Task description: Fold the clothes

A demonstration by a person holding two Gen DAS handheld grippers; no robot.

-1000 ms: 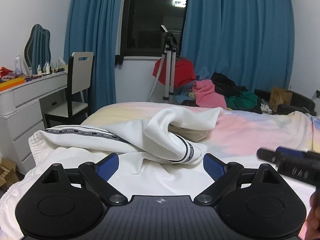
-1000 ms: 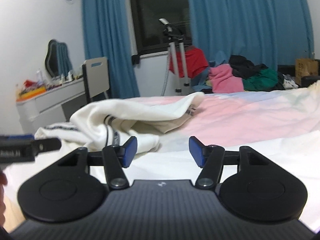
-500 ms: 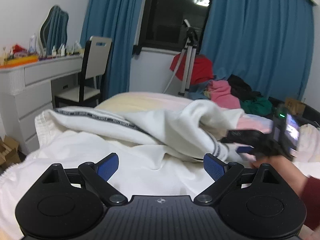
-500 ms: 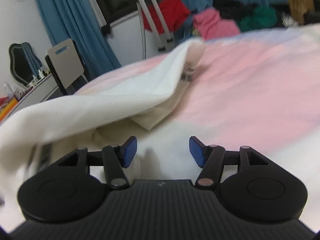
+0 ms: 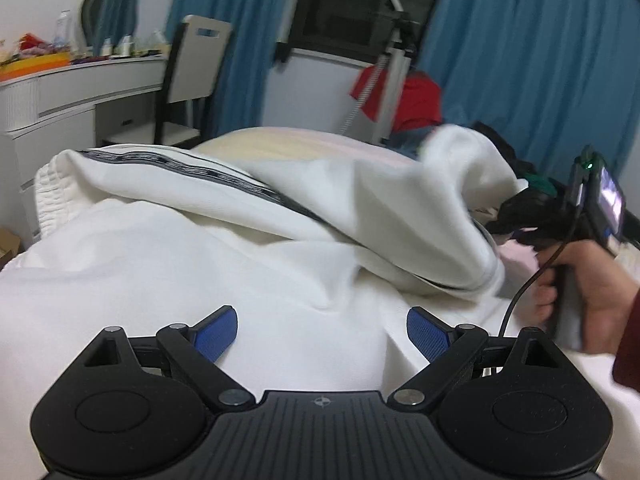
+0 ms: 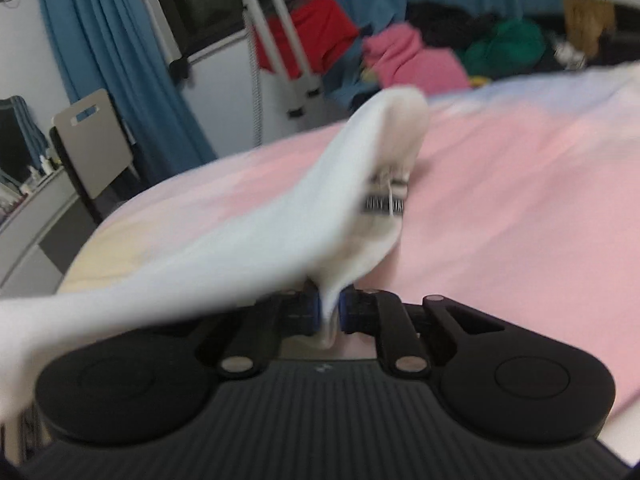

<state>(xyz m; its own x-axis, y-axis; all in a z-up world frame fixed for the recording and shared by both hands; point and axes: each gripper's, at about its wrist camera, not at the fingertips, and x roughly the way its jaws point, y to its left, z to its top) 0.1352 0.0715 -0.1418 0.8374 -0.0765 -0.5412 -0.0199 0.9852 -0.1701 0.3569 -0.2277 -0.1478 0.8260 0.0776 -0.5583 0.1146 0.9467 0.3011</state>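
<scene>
left wrist view: left gripper (image 5: 322, 330) low over the bed, blue pads (image 5: 216, 332) spread wide apart, nothing between them. white garment (image 5: 208, 248) lies heaped on the bed just ahead of the fingers, a dark striped band (image 5: 224, 178) running along its upper fold; the band carries small lettering, too blurred to read. ribbed elastic edge at the far left of the heap. off to the right, the right gripper (image 5: 516, 216) is seen from the side in the person's hand (image 5: 592, 284), a cable hanging from it, a small lit screen and green light on its back; its tip is at the raised end of the garment.

right wrist view: right gripper (image 6: 330, 312) has its pads pressed together on a fold of the white garment, cloth pinched between them and lifted clear of the pink bedsheet (image 6: 520, 208). a sewn tag (image 6: 384, 204) with dark print hangs at the lifted edge; print is motion-blurred, not legible.

background: blue curtains (image 5: 532, 72), white chair (image 5: 196, 64), white dresser (image 5: 60, 96) with bottles, tripod (image 6: 280, 40), pile of red, pink and green clothes (image 6: 412, 56) beyond the bed.
</scene>
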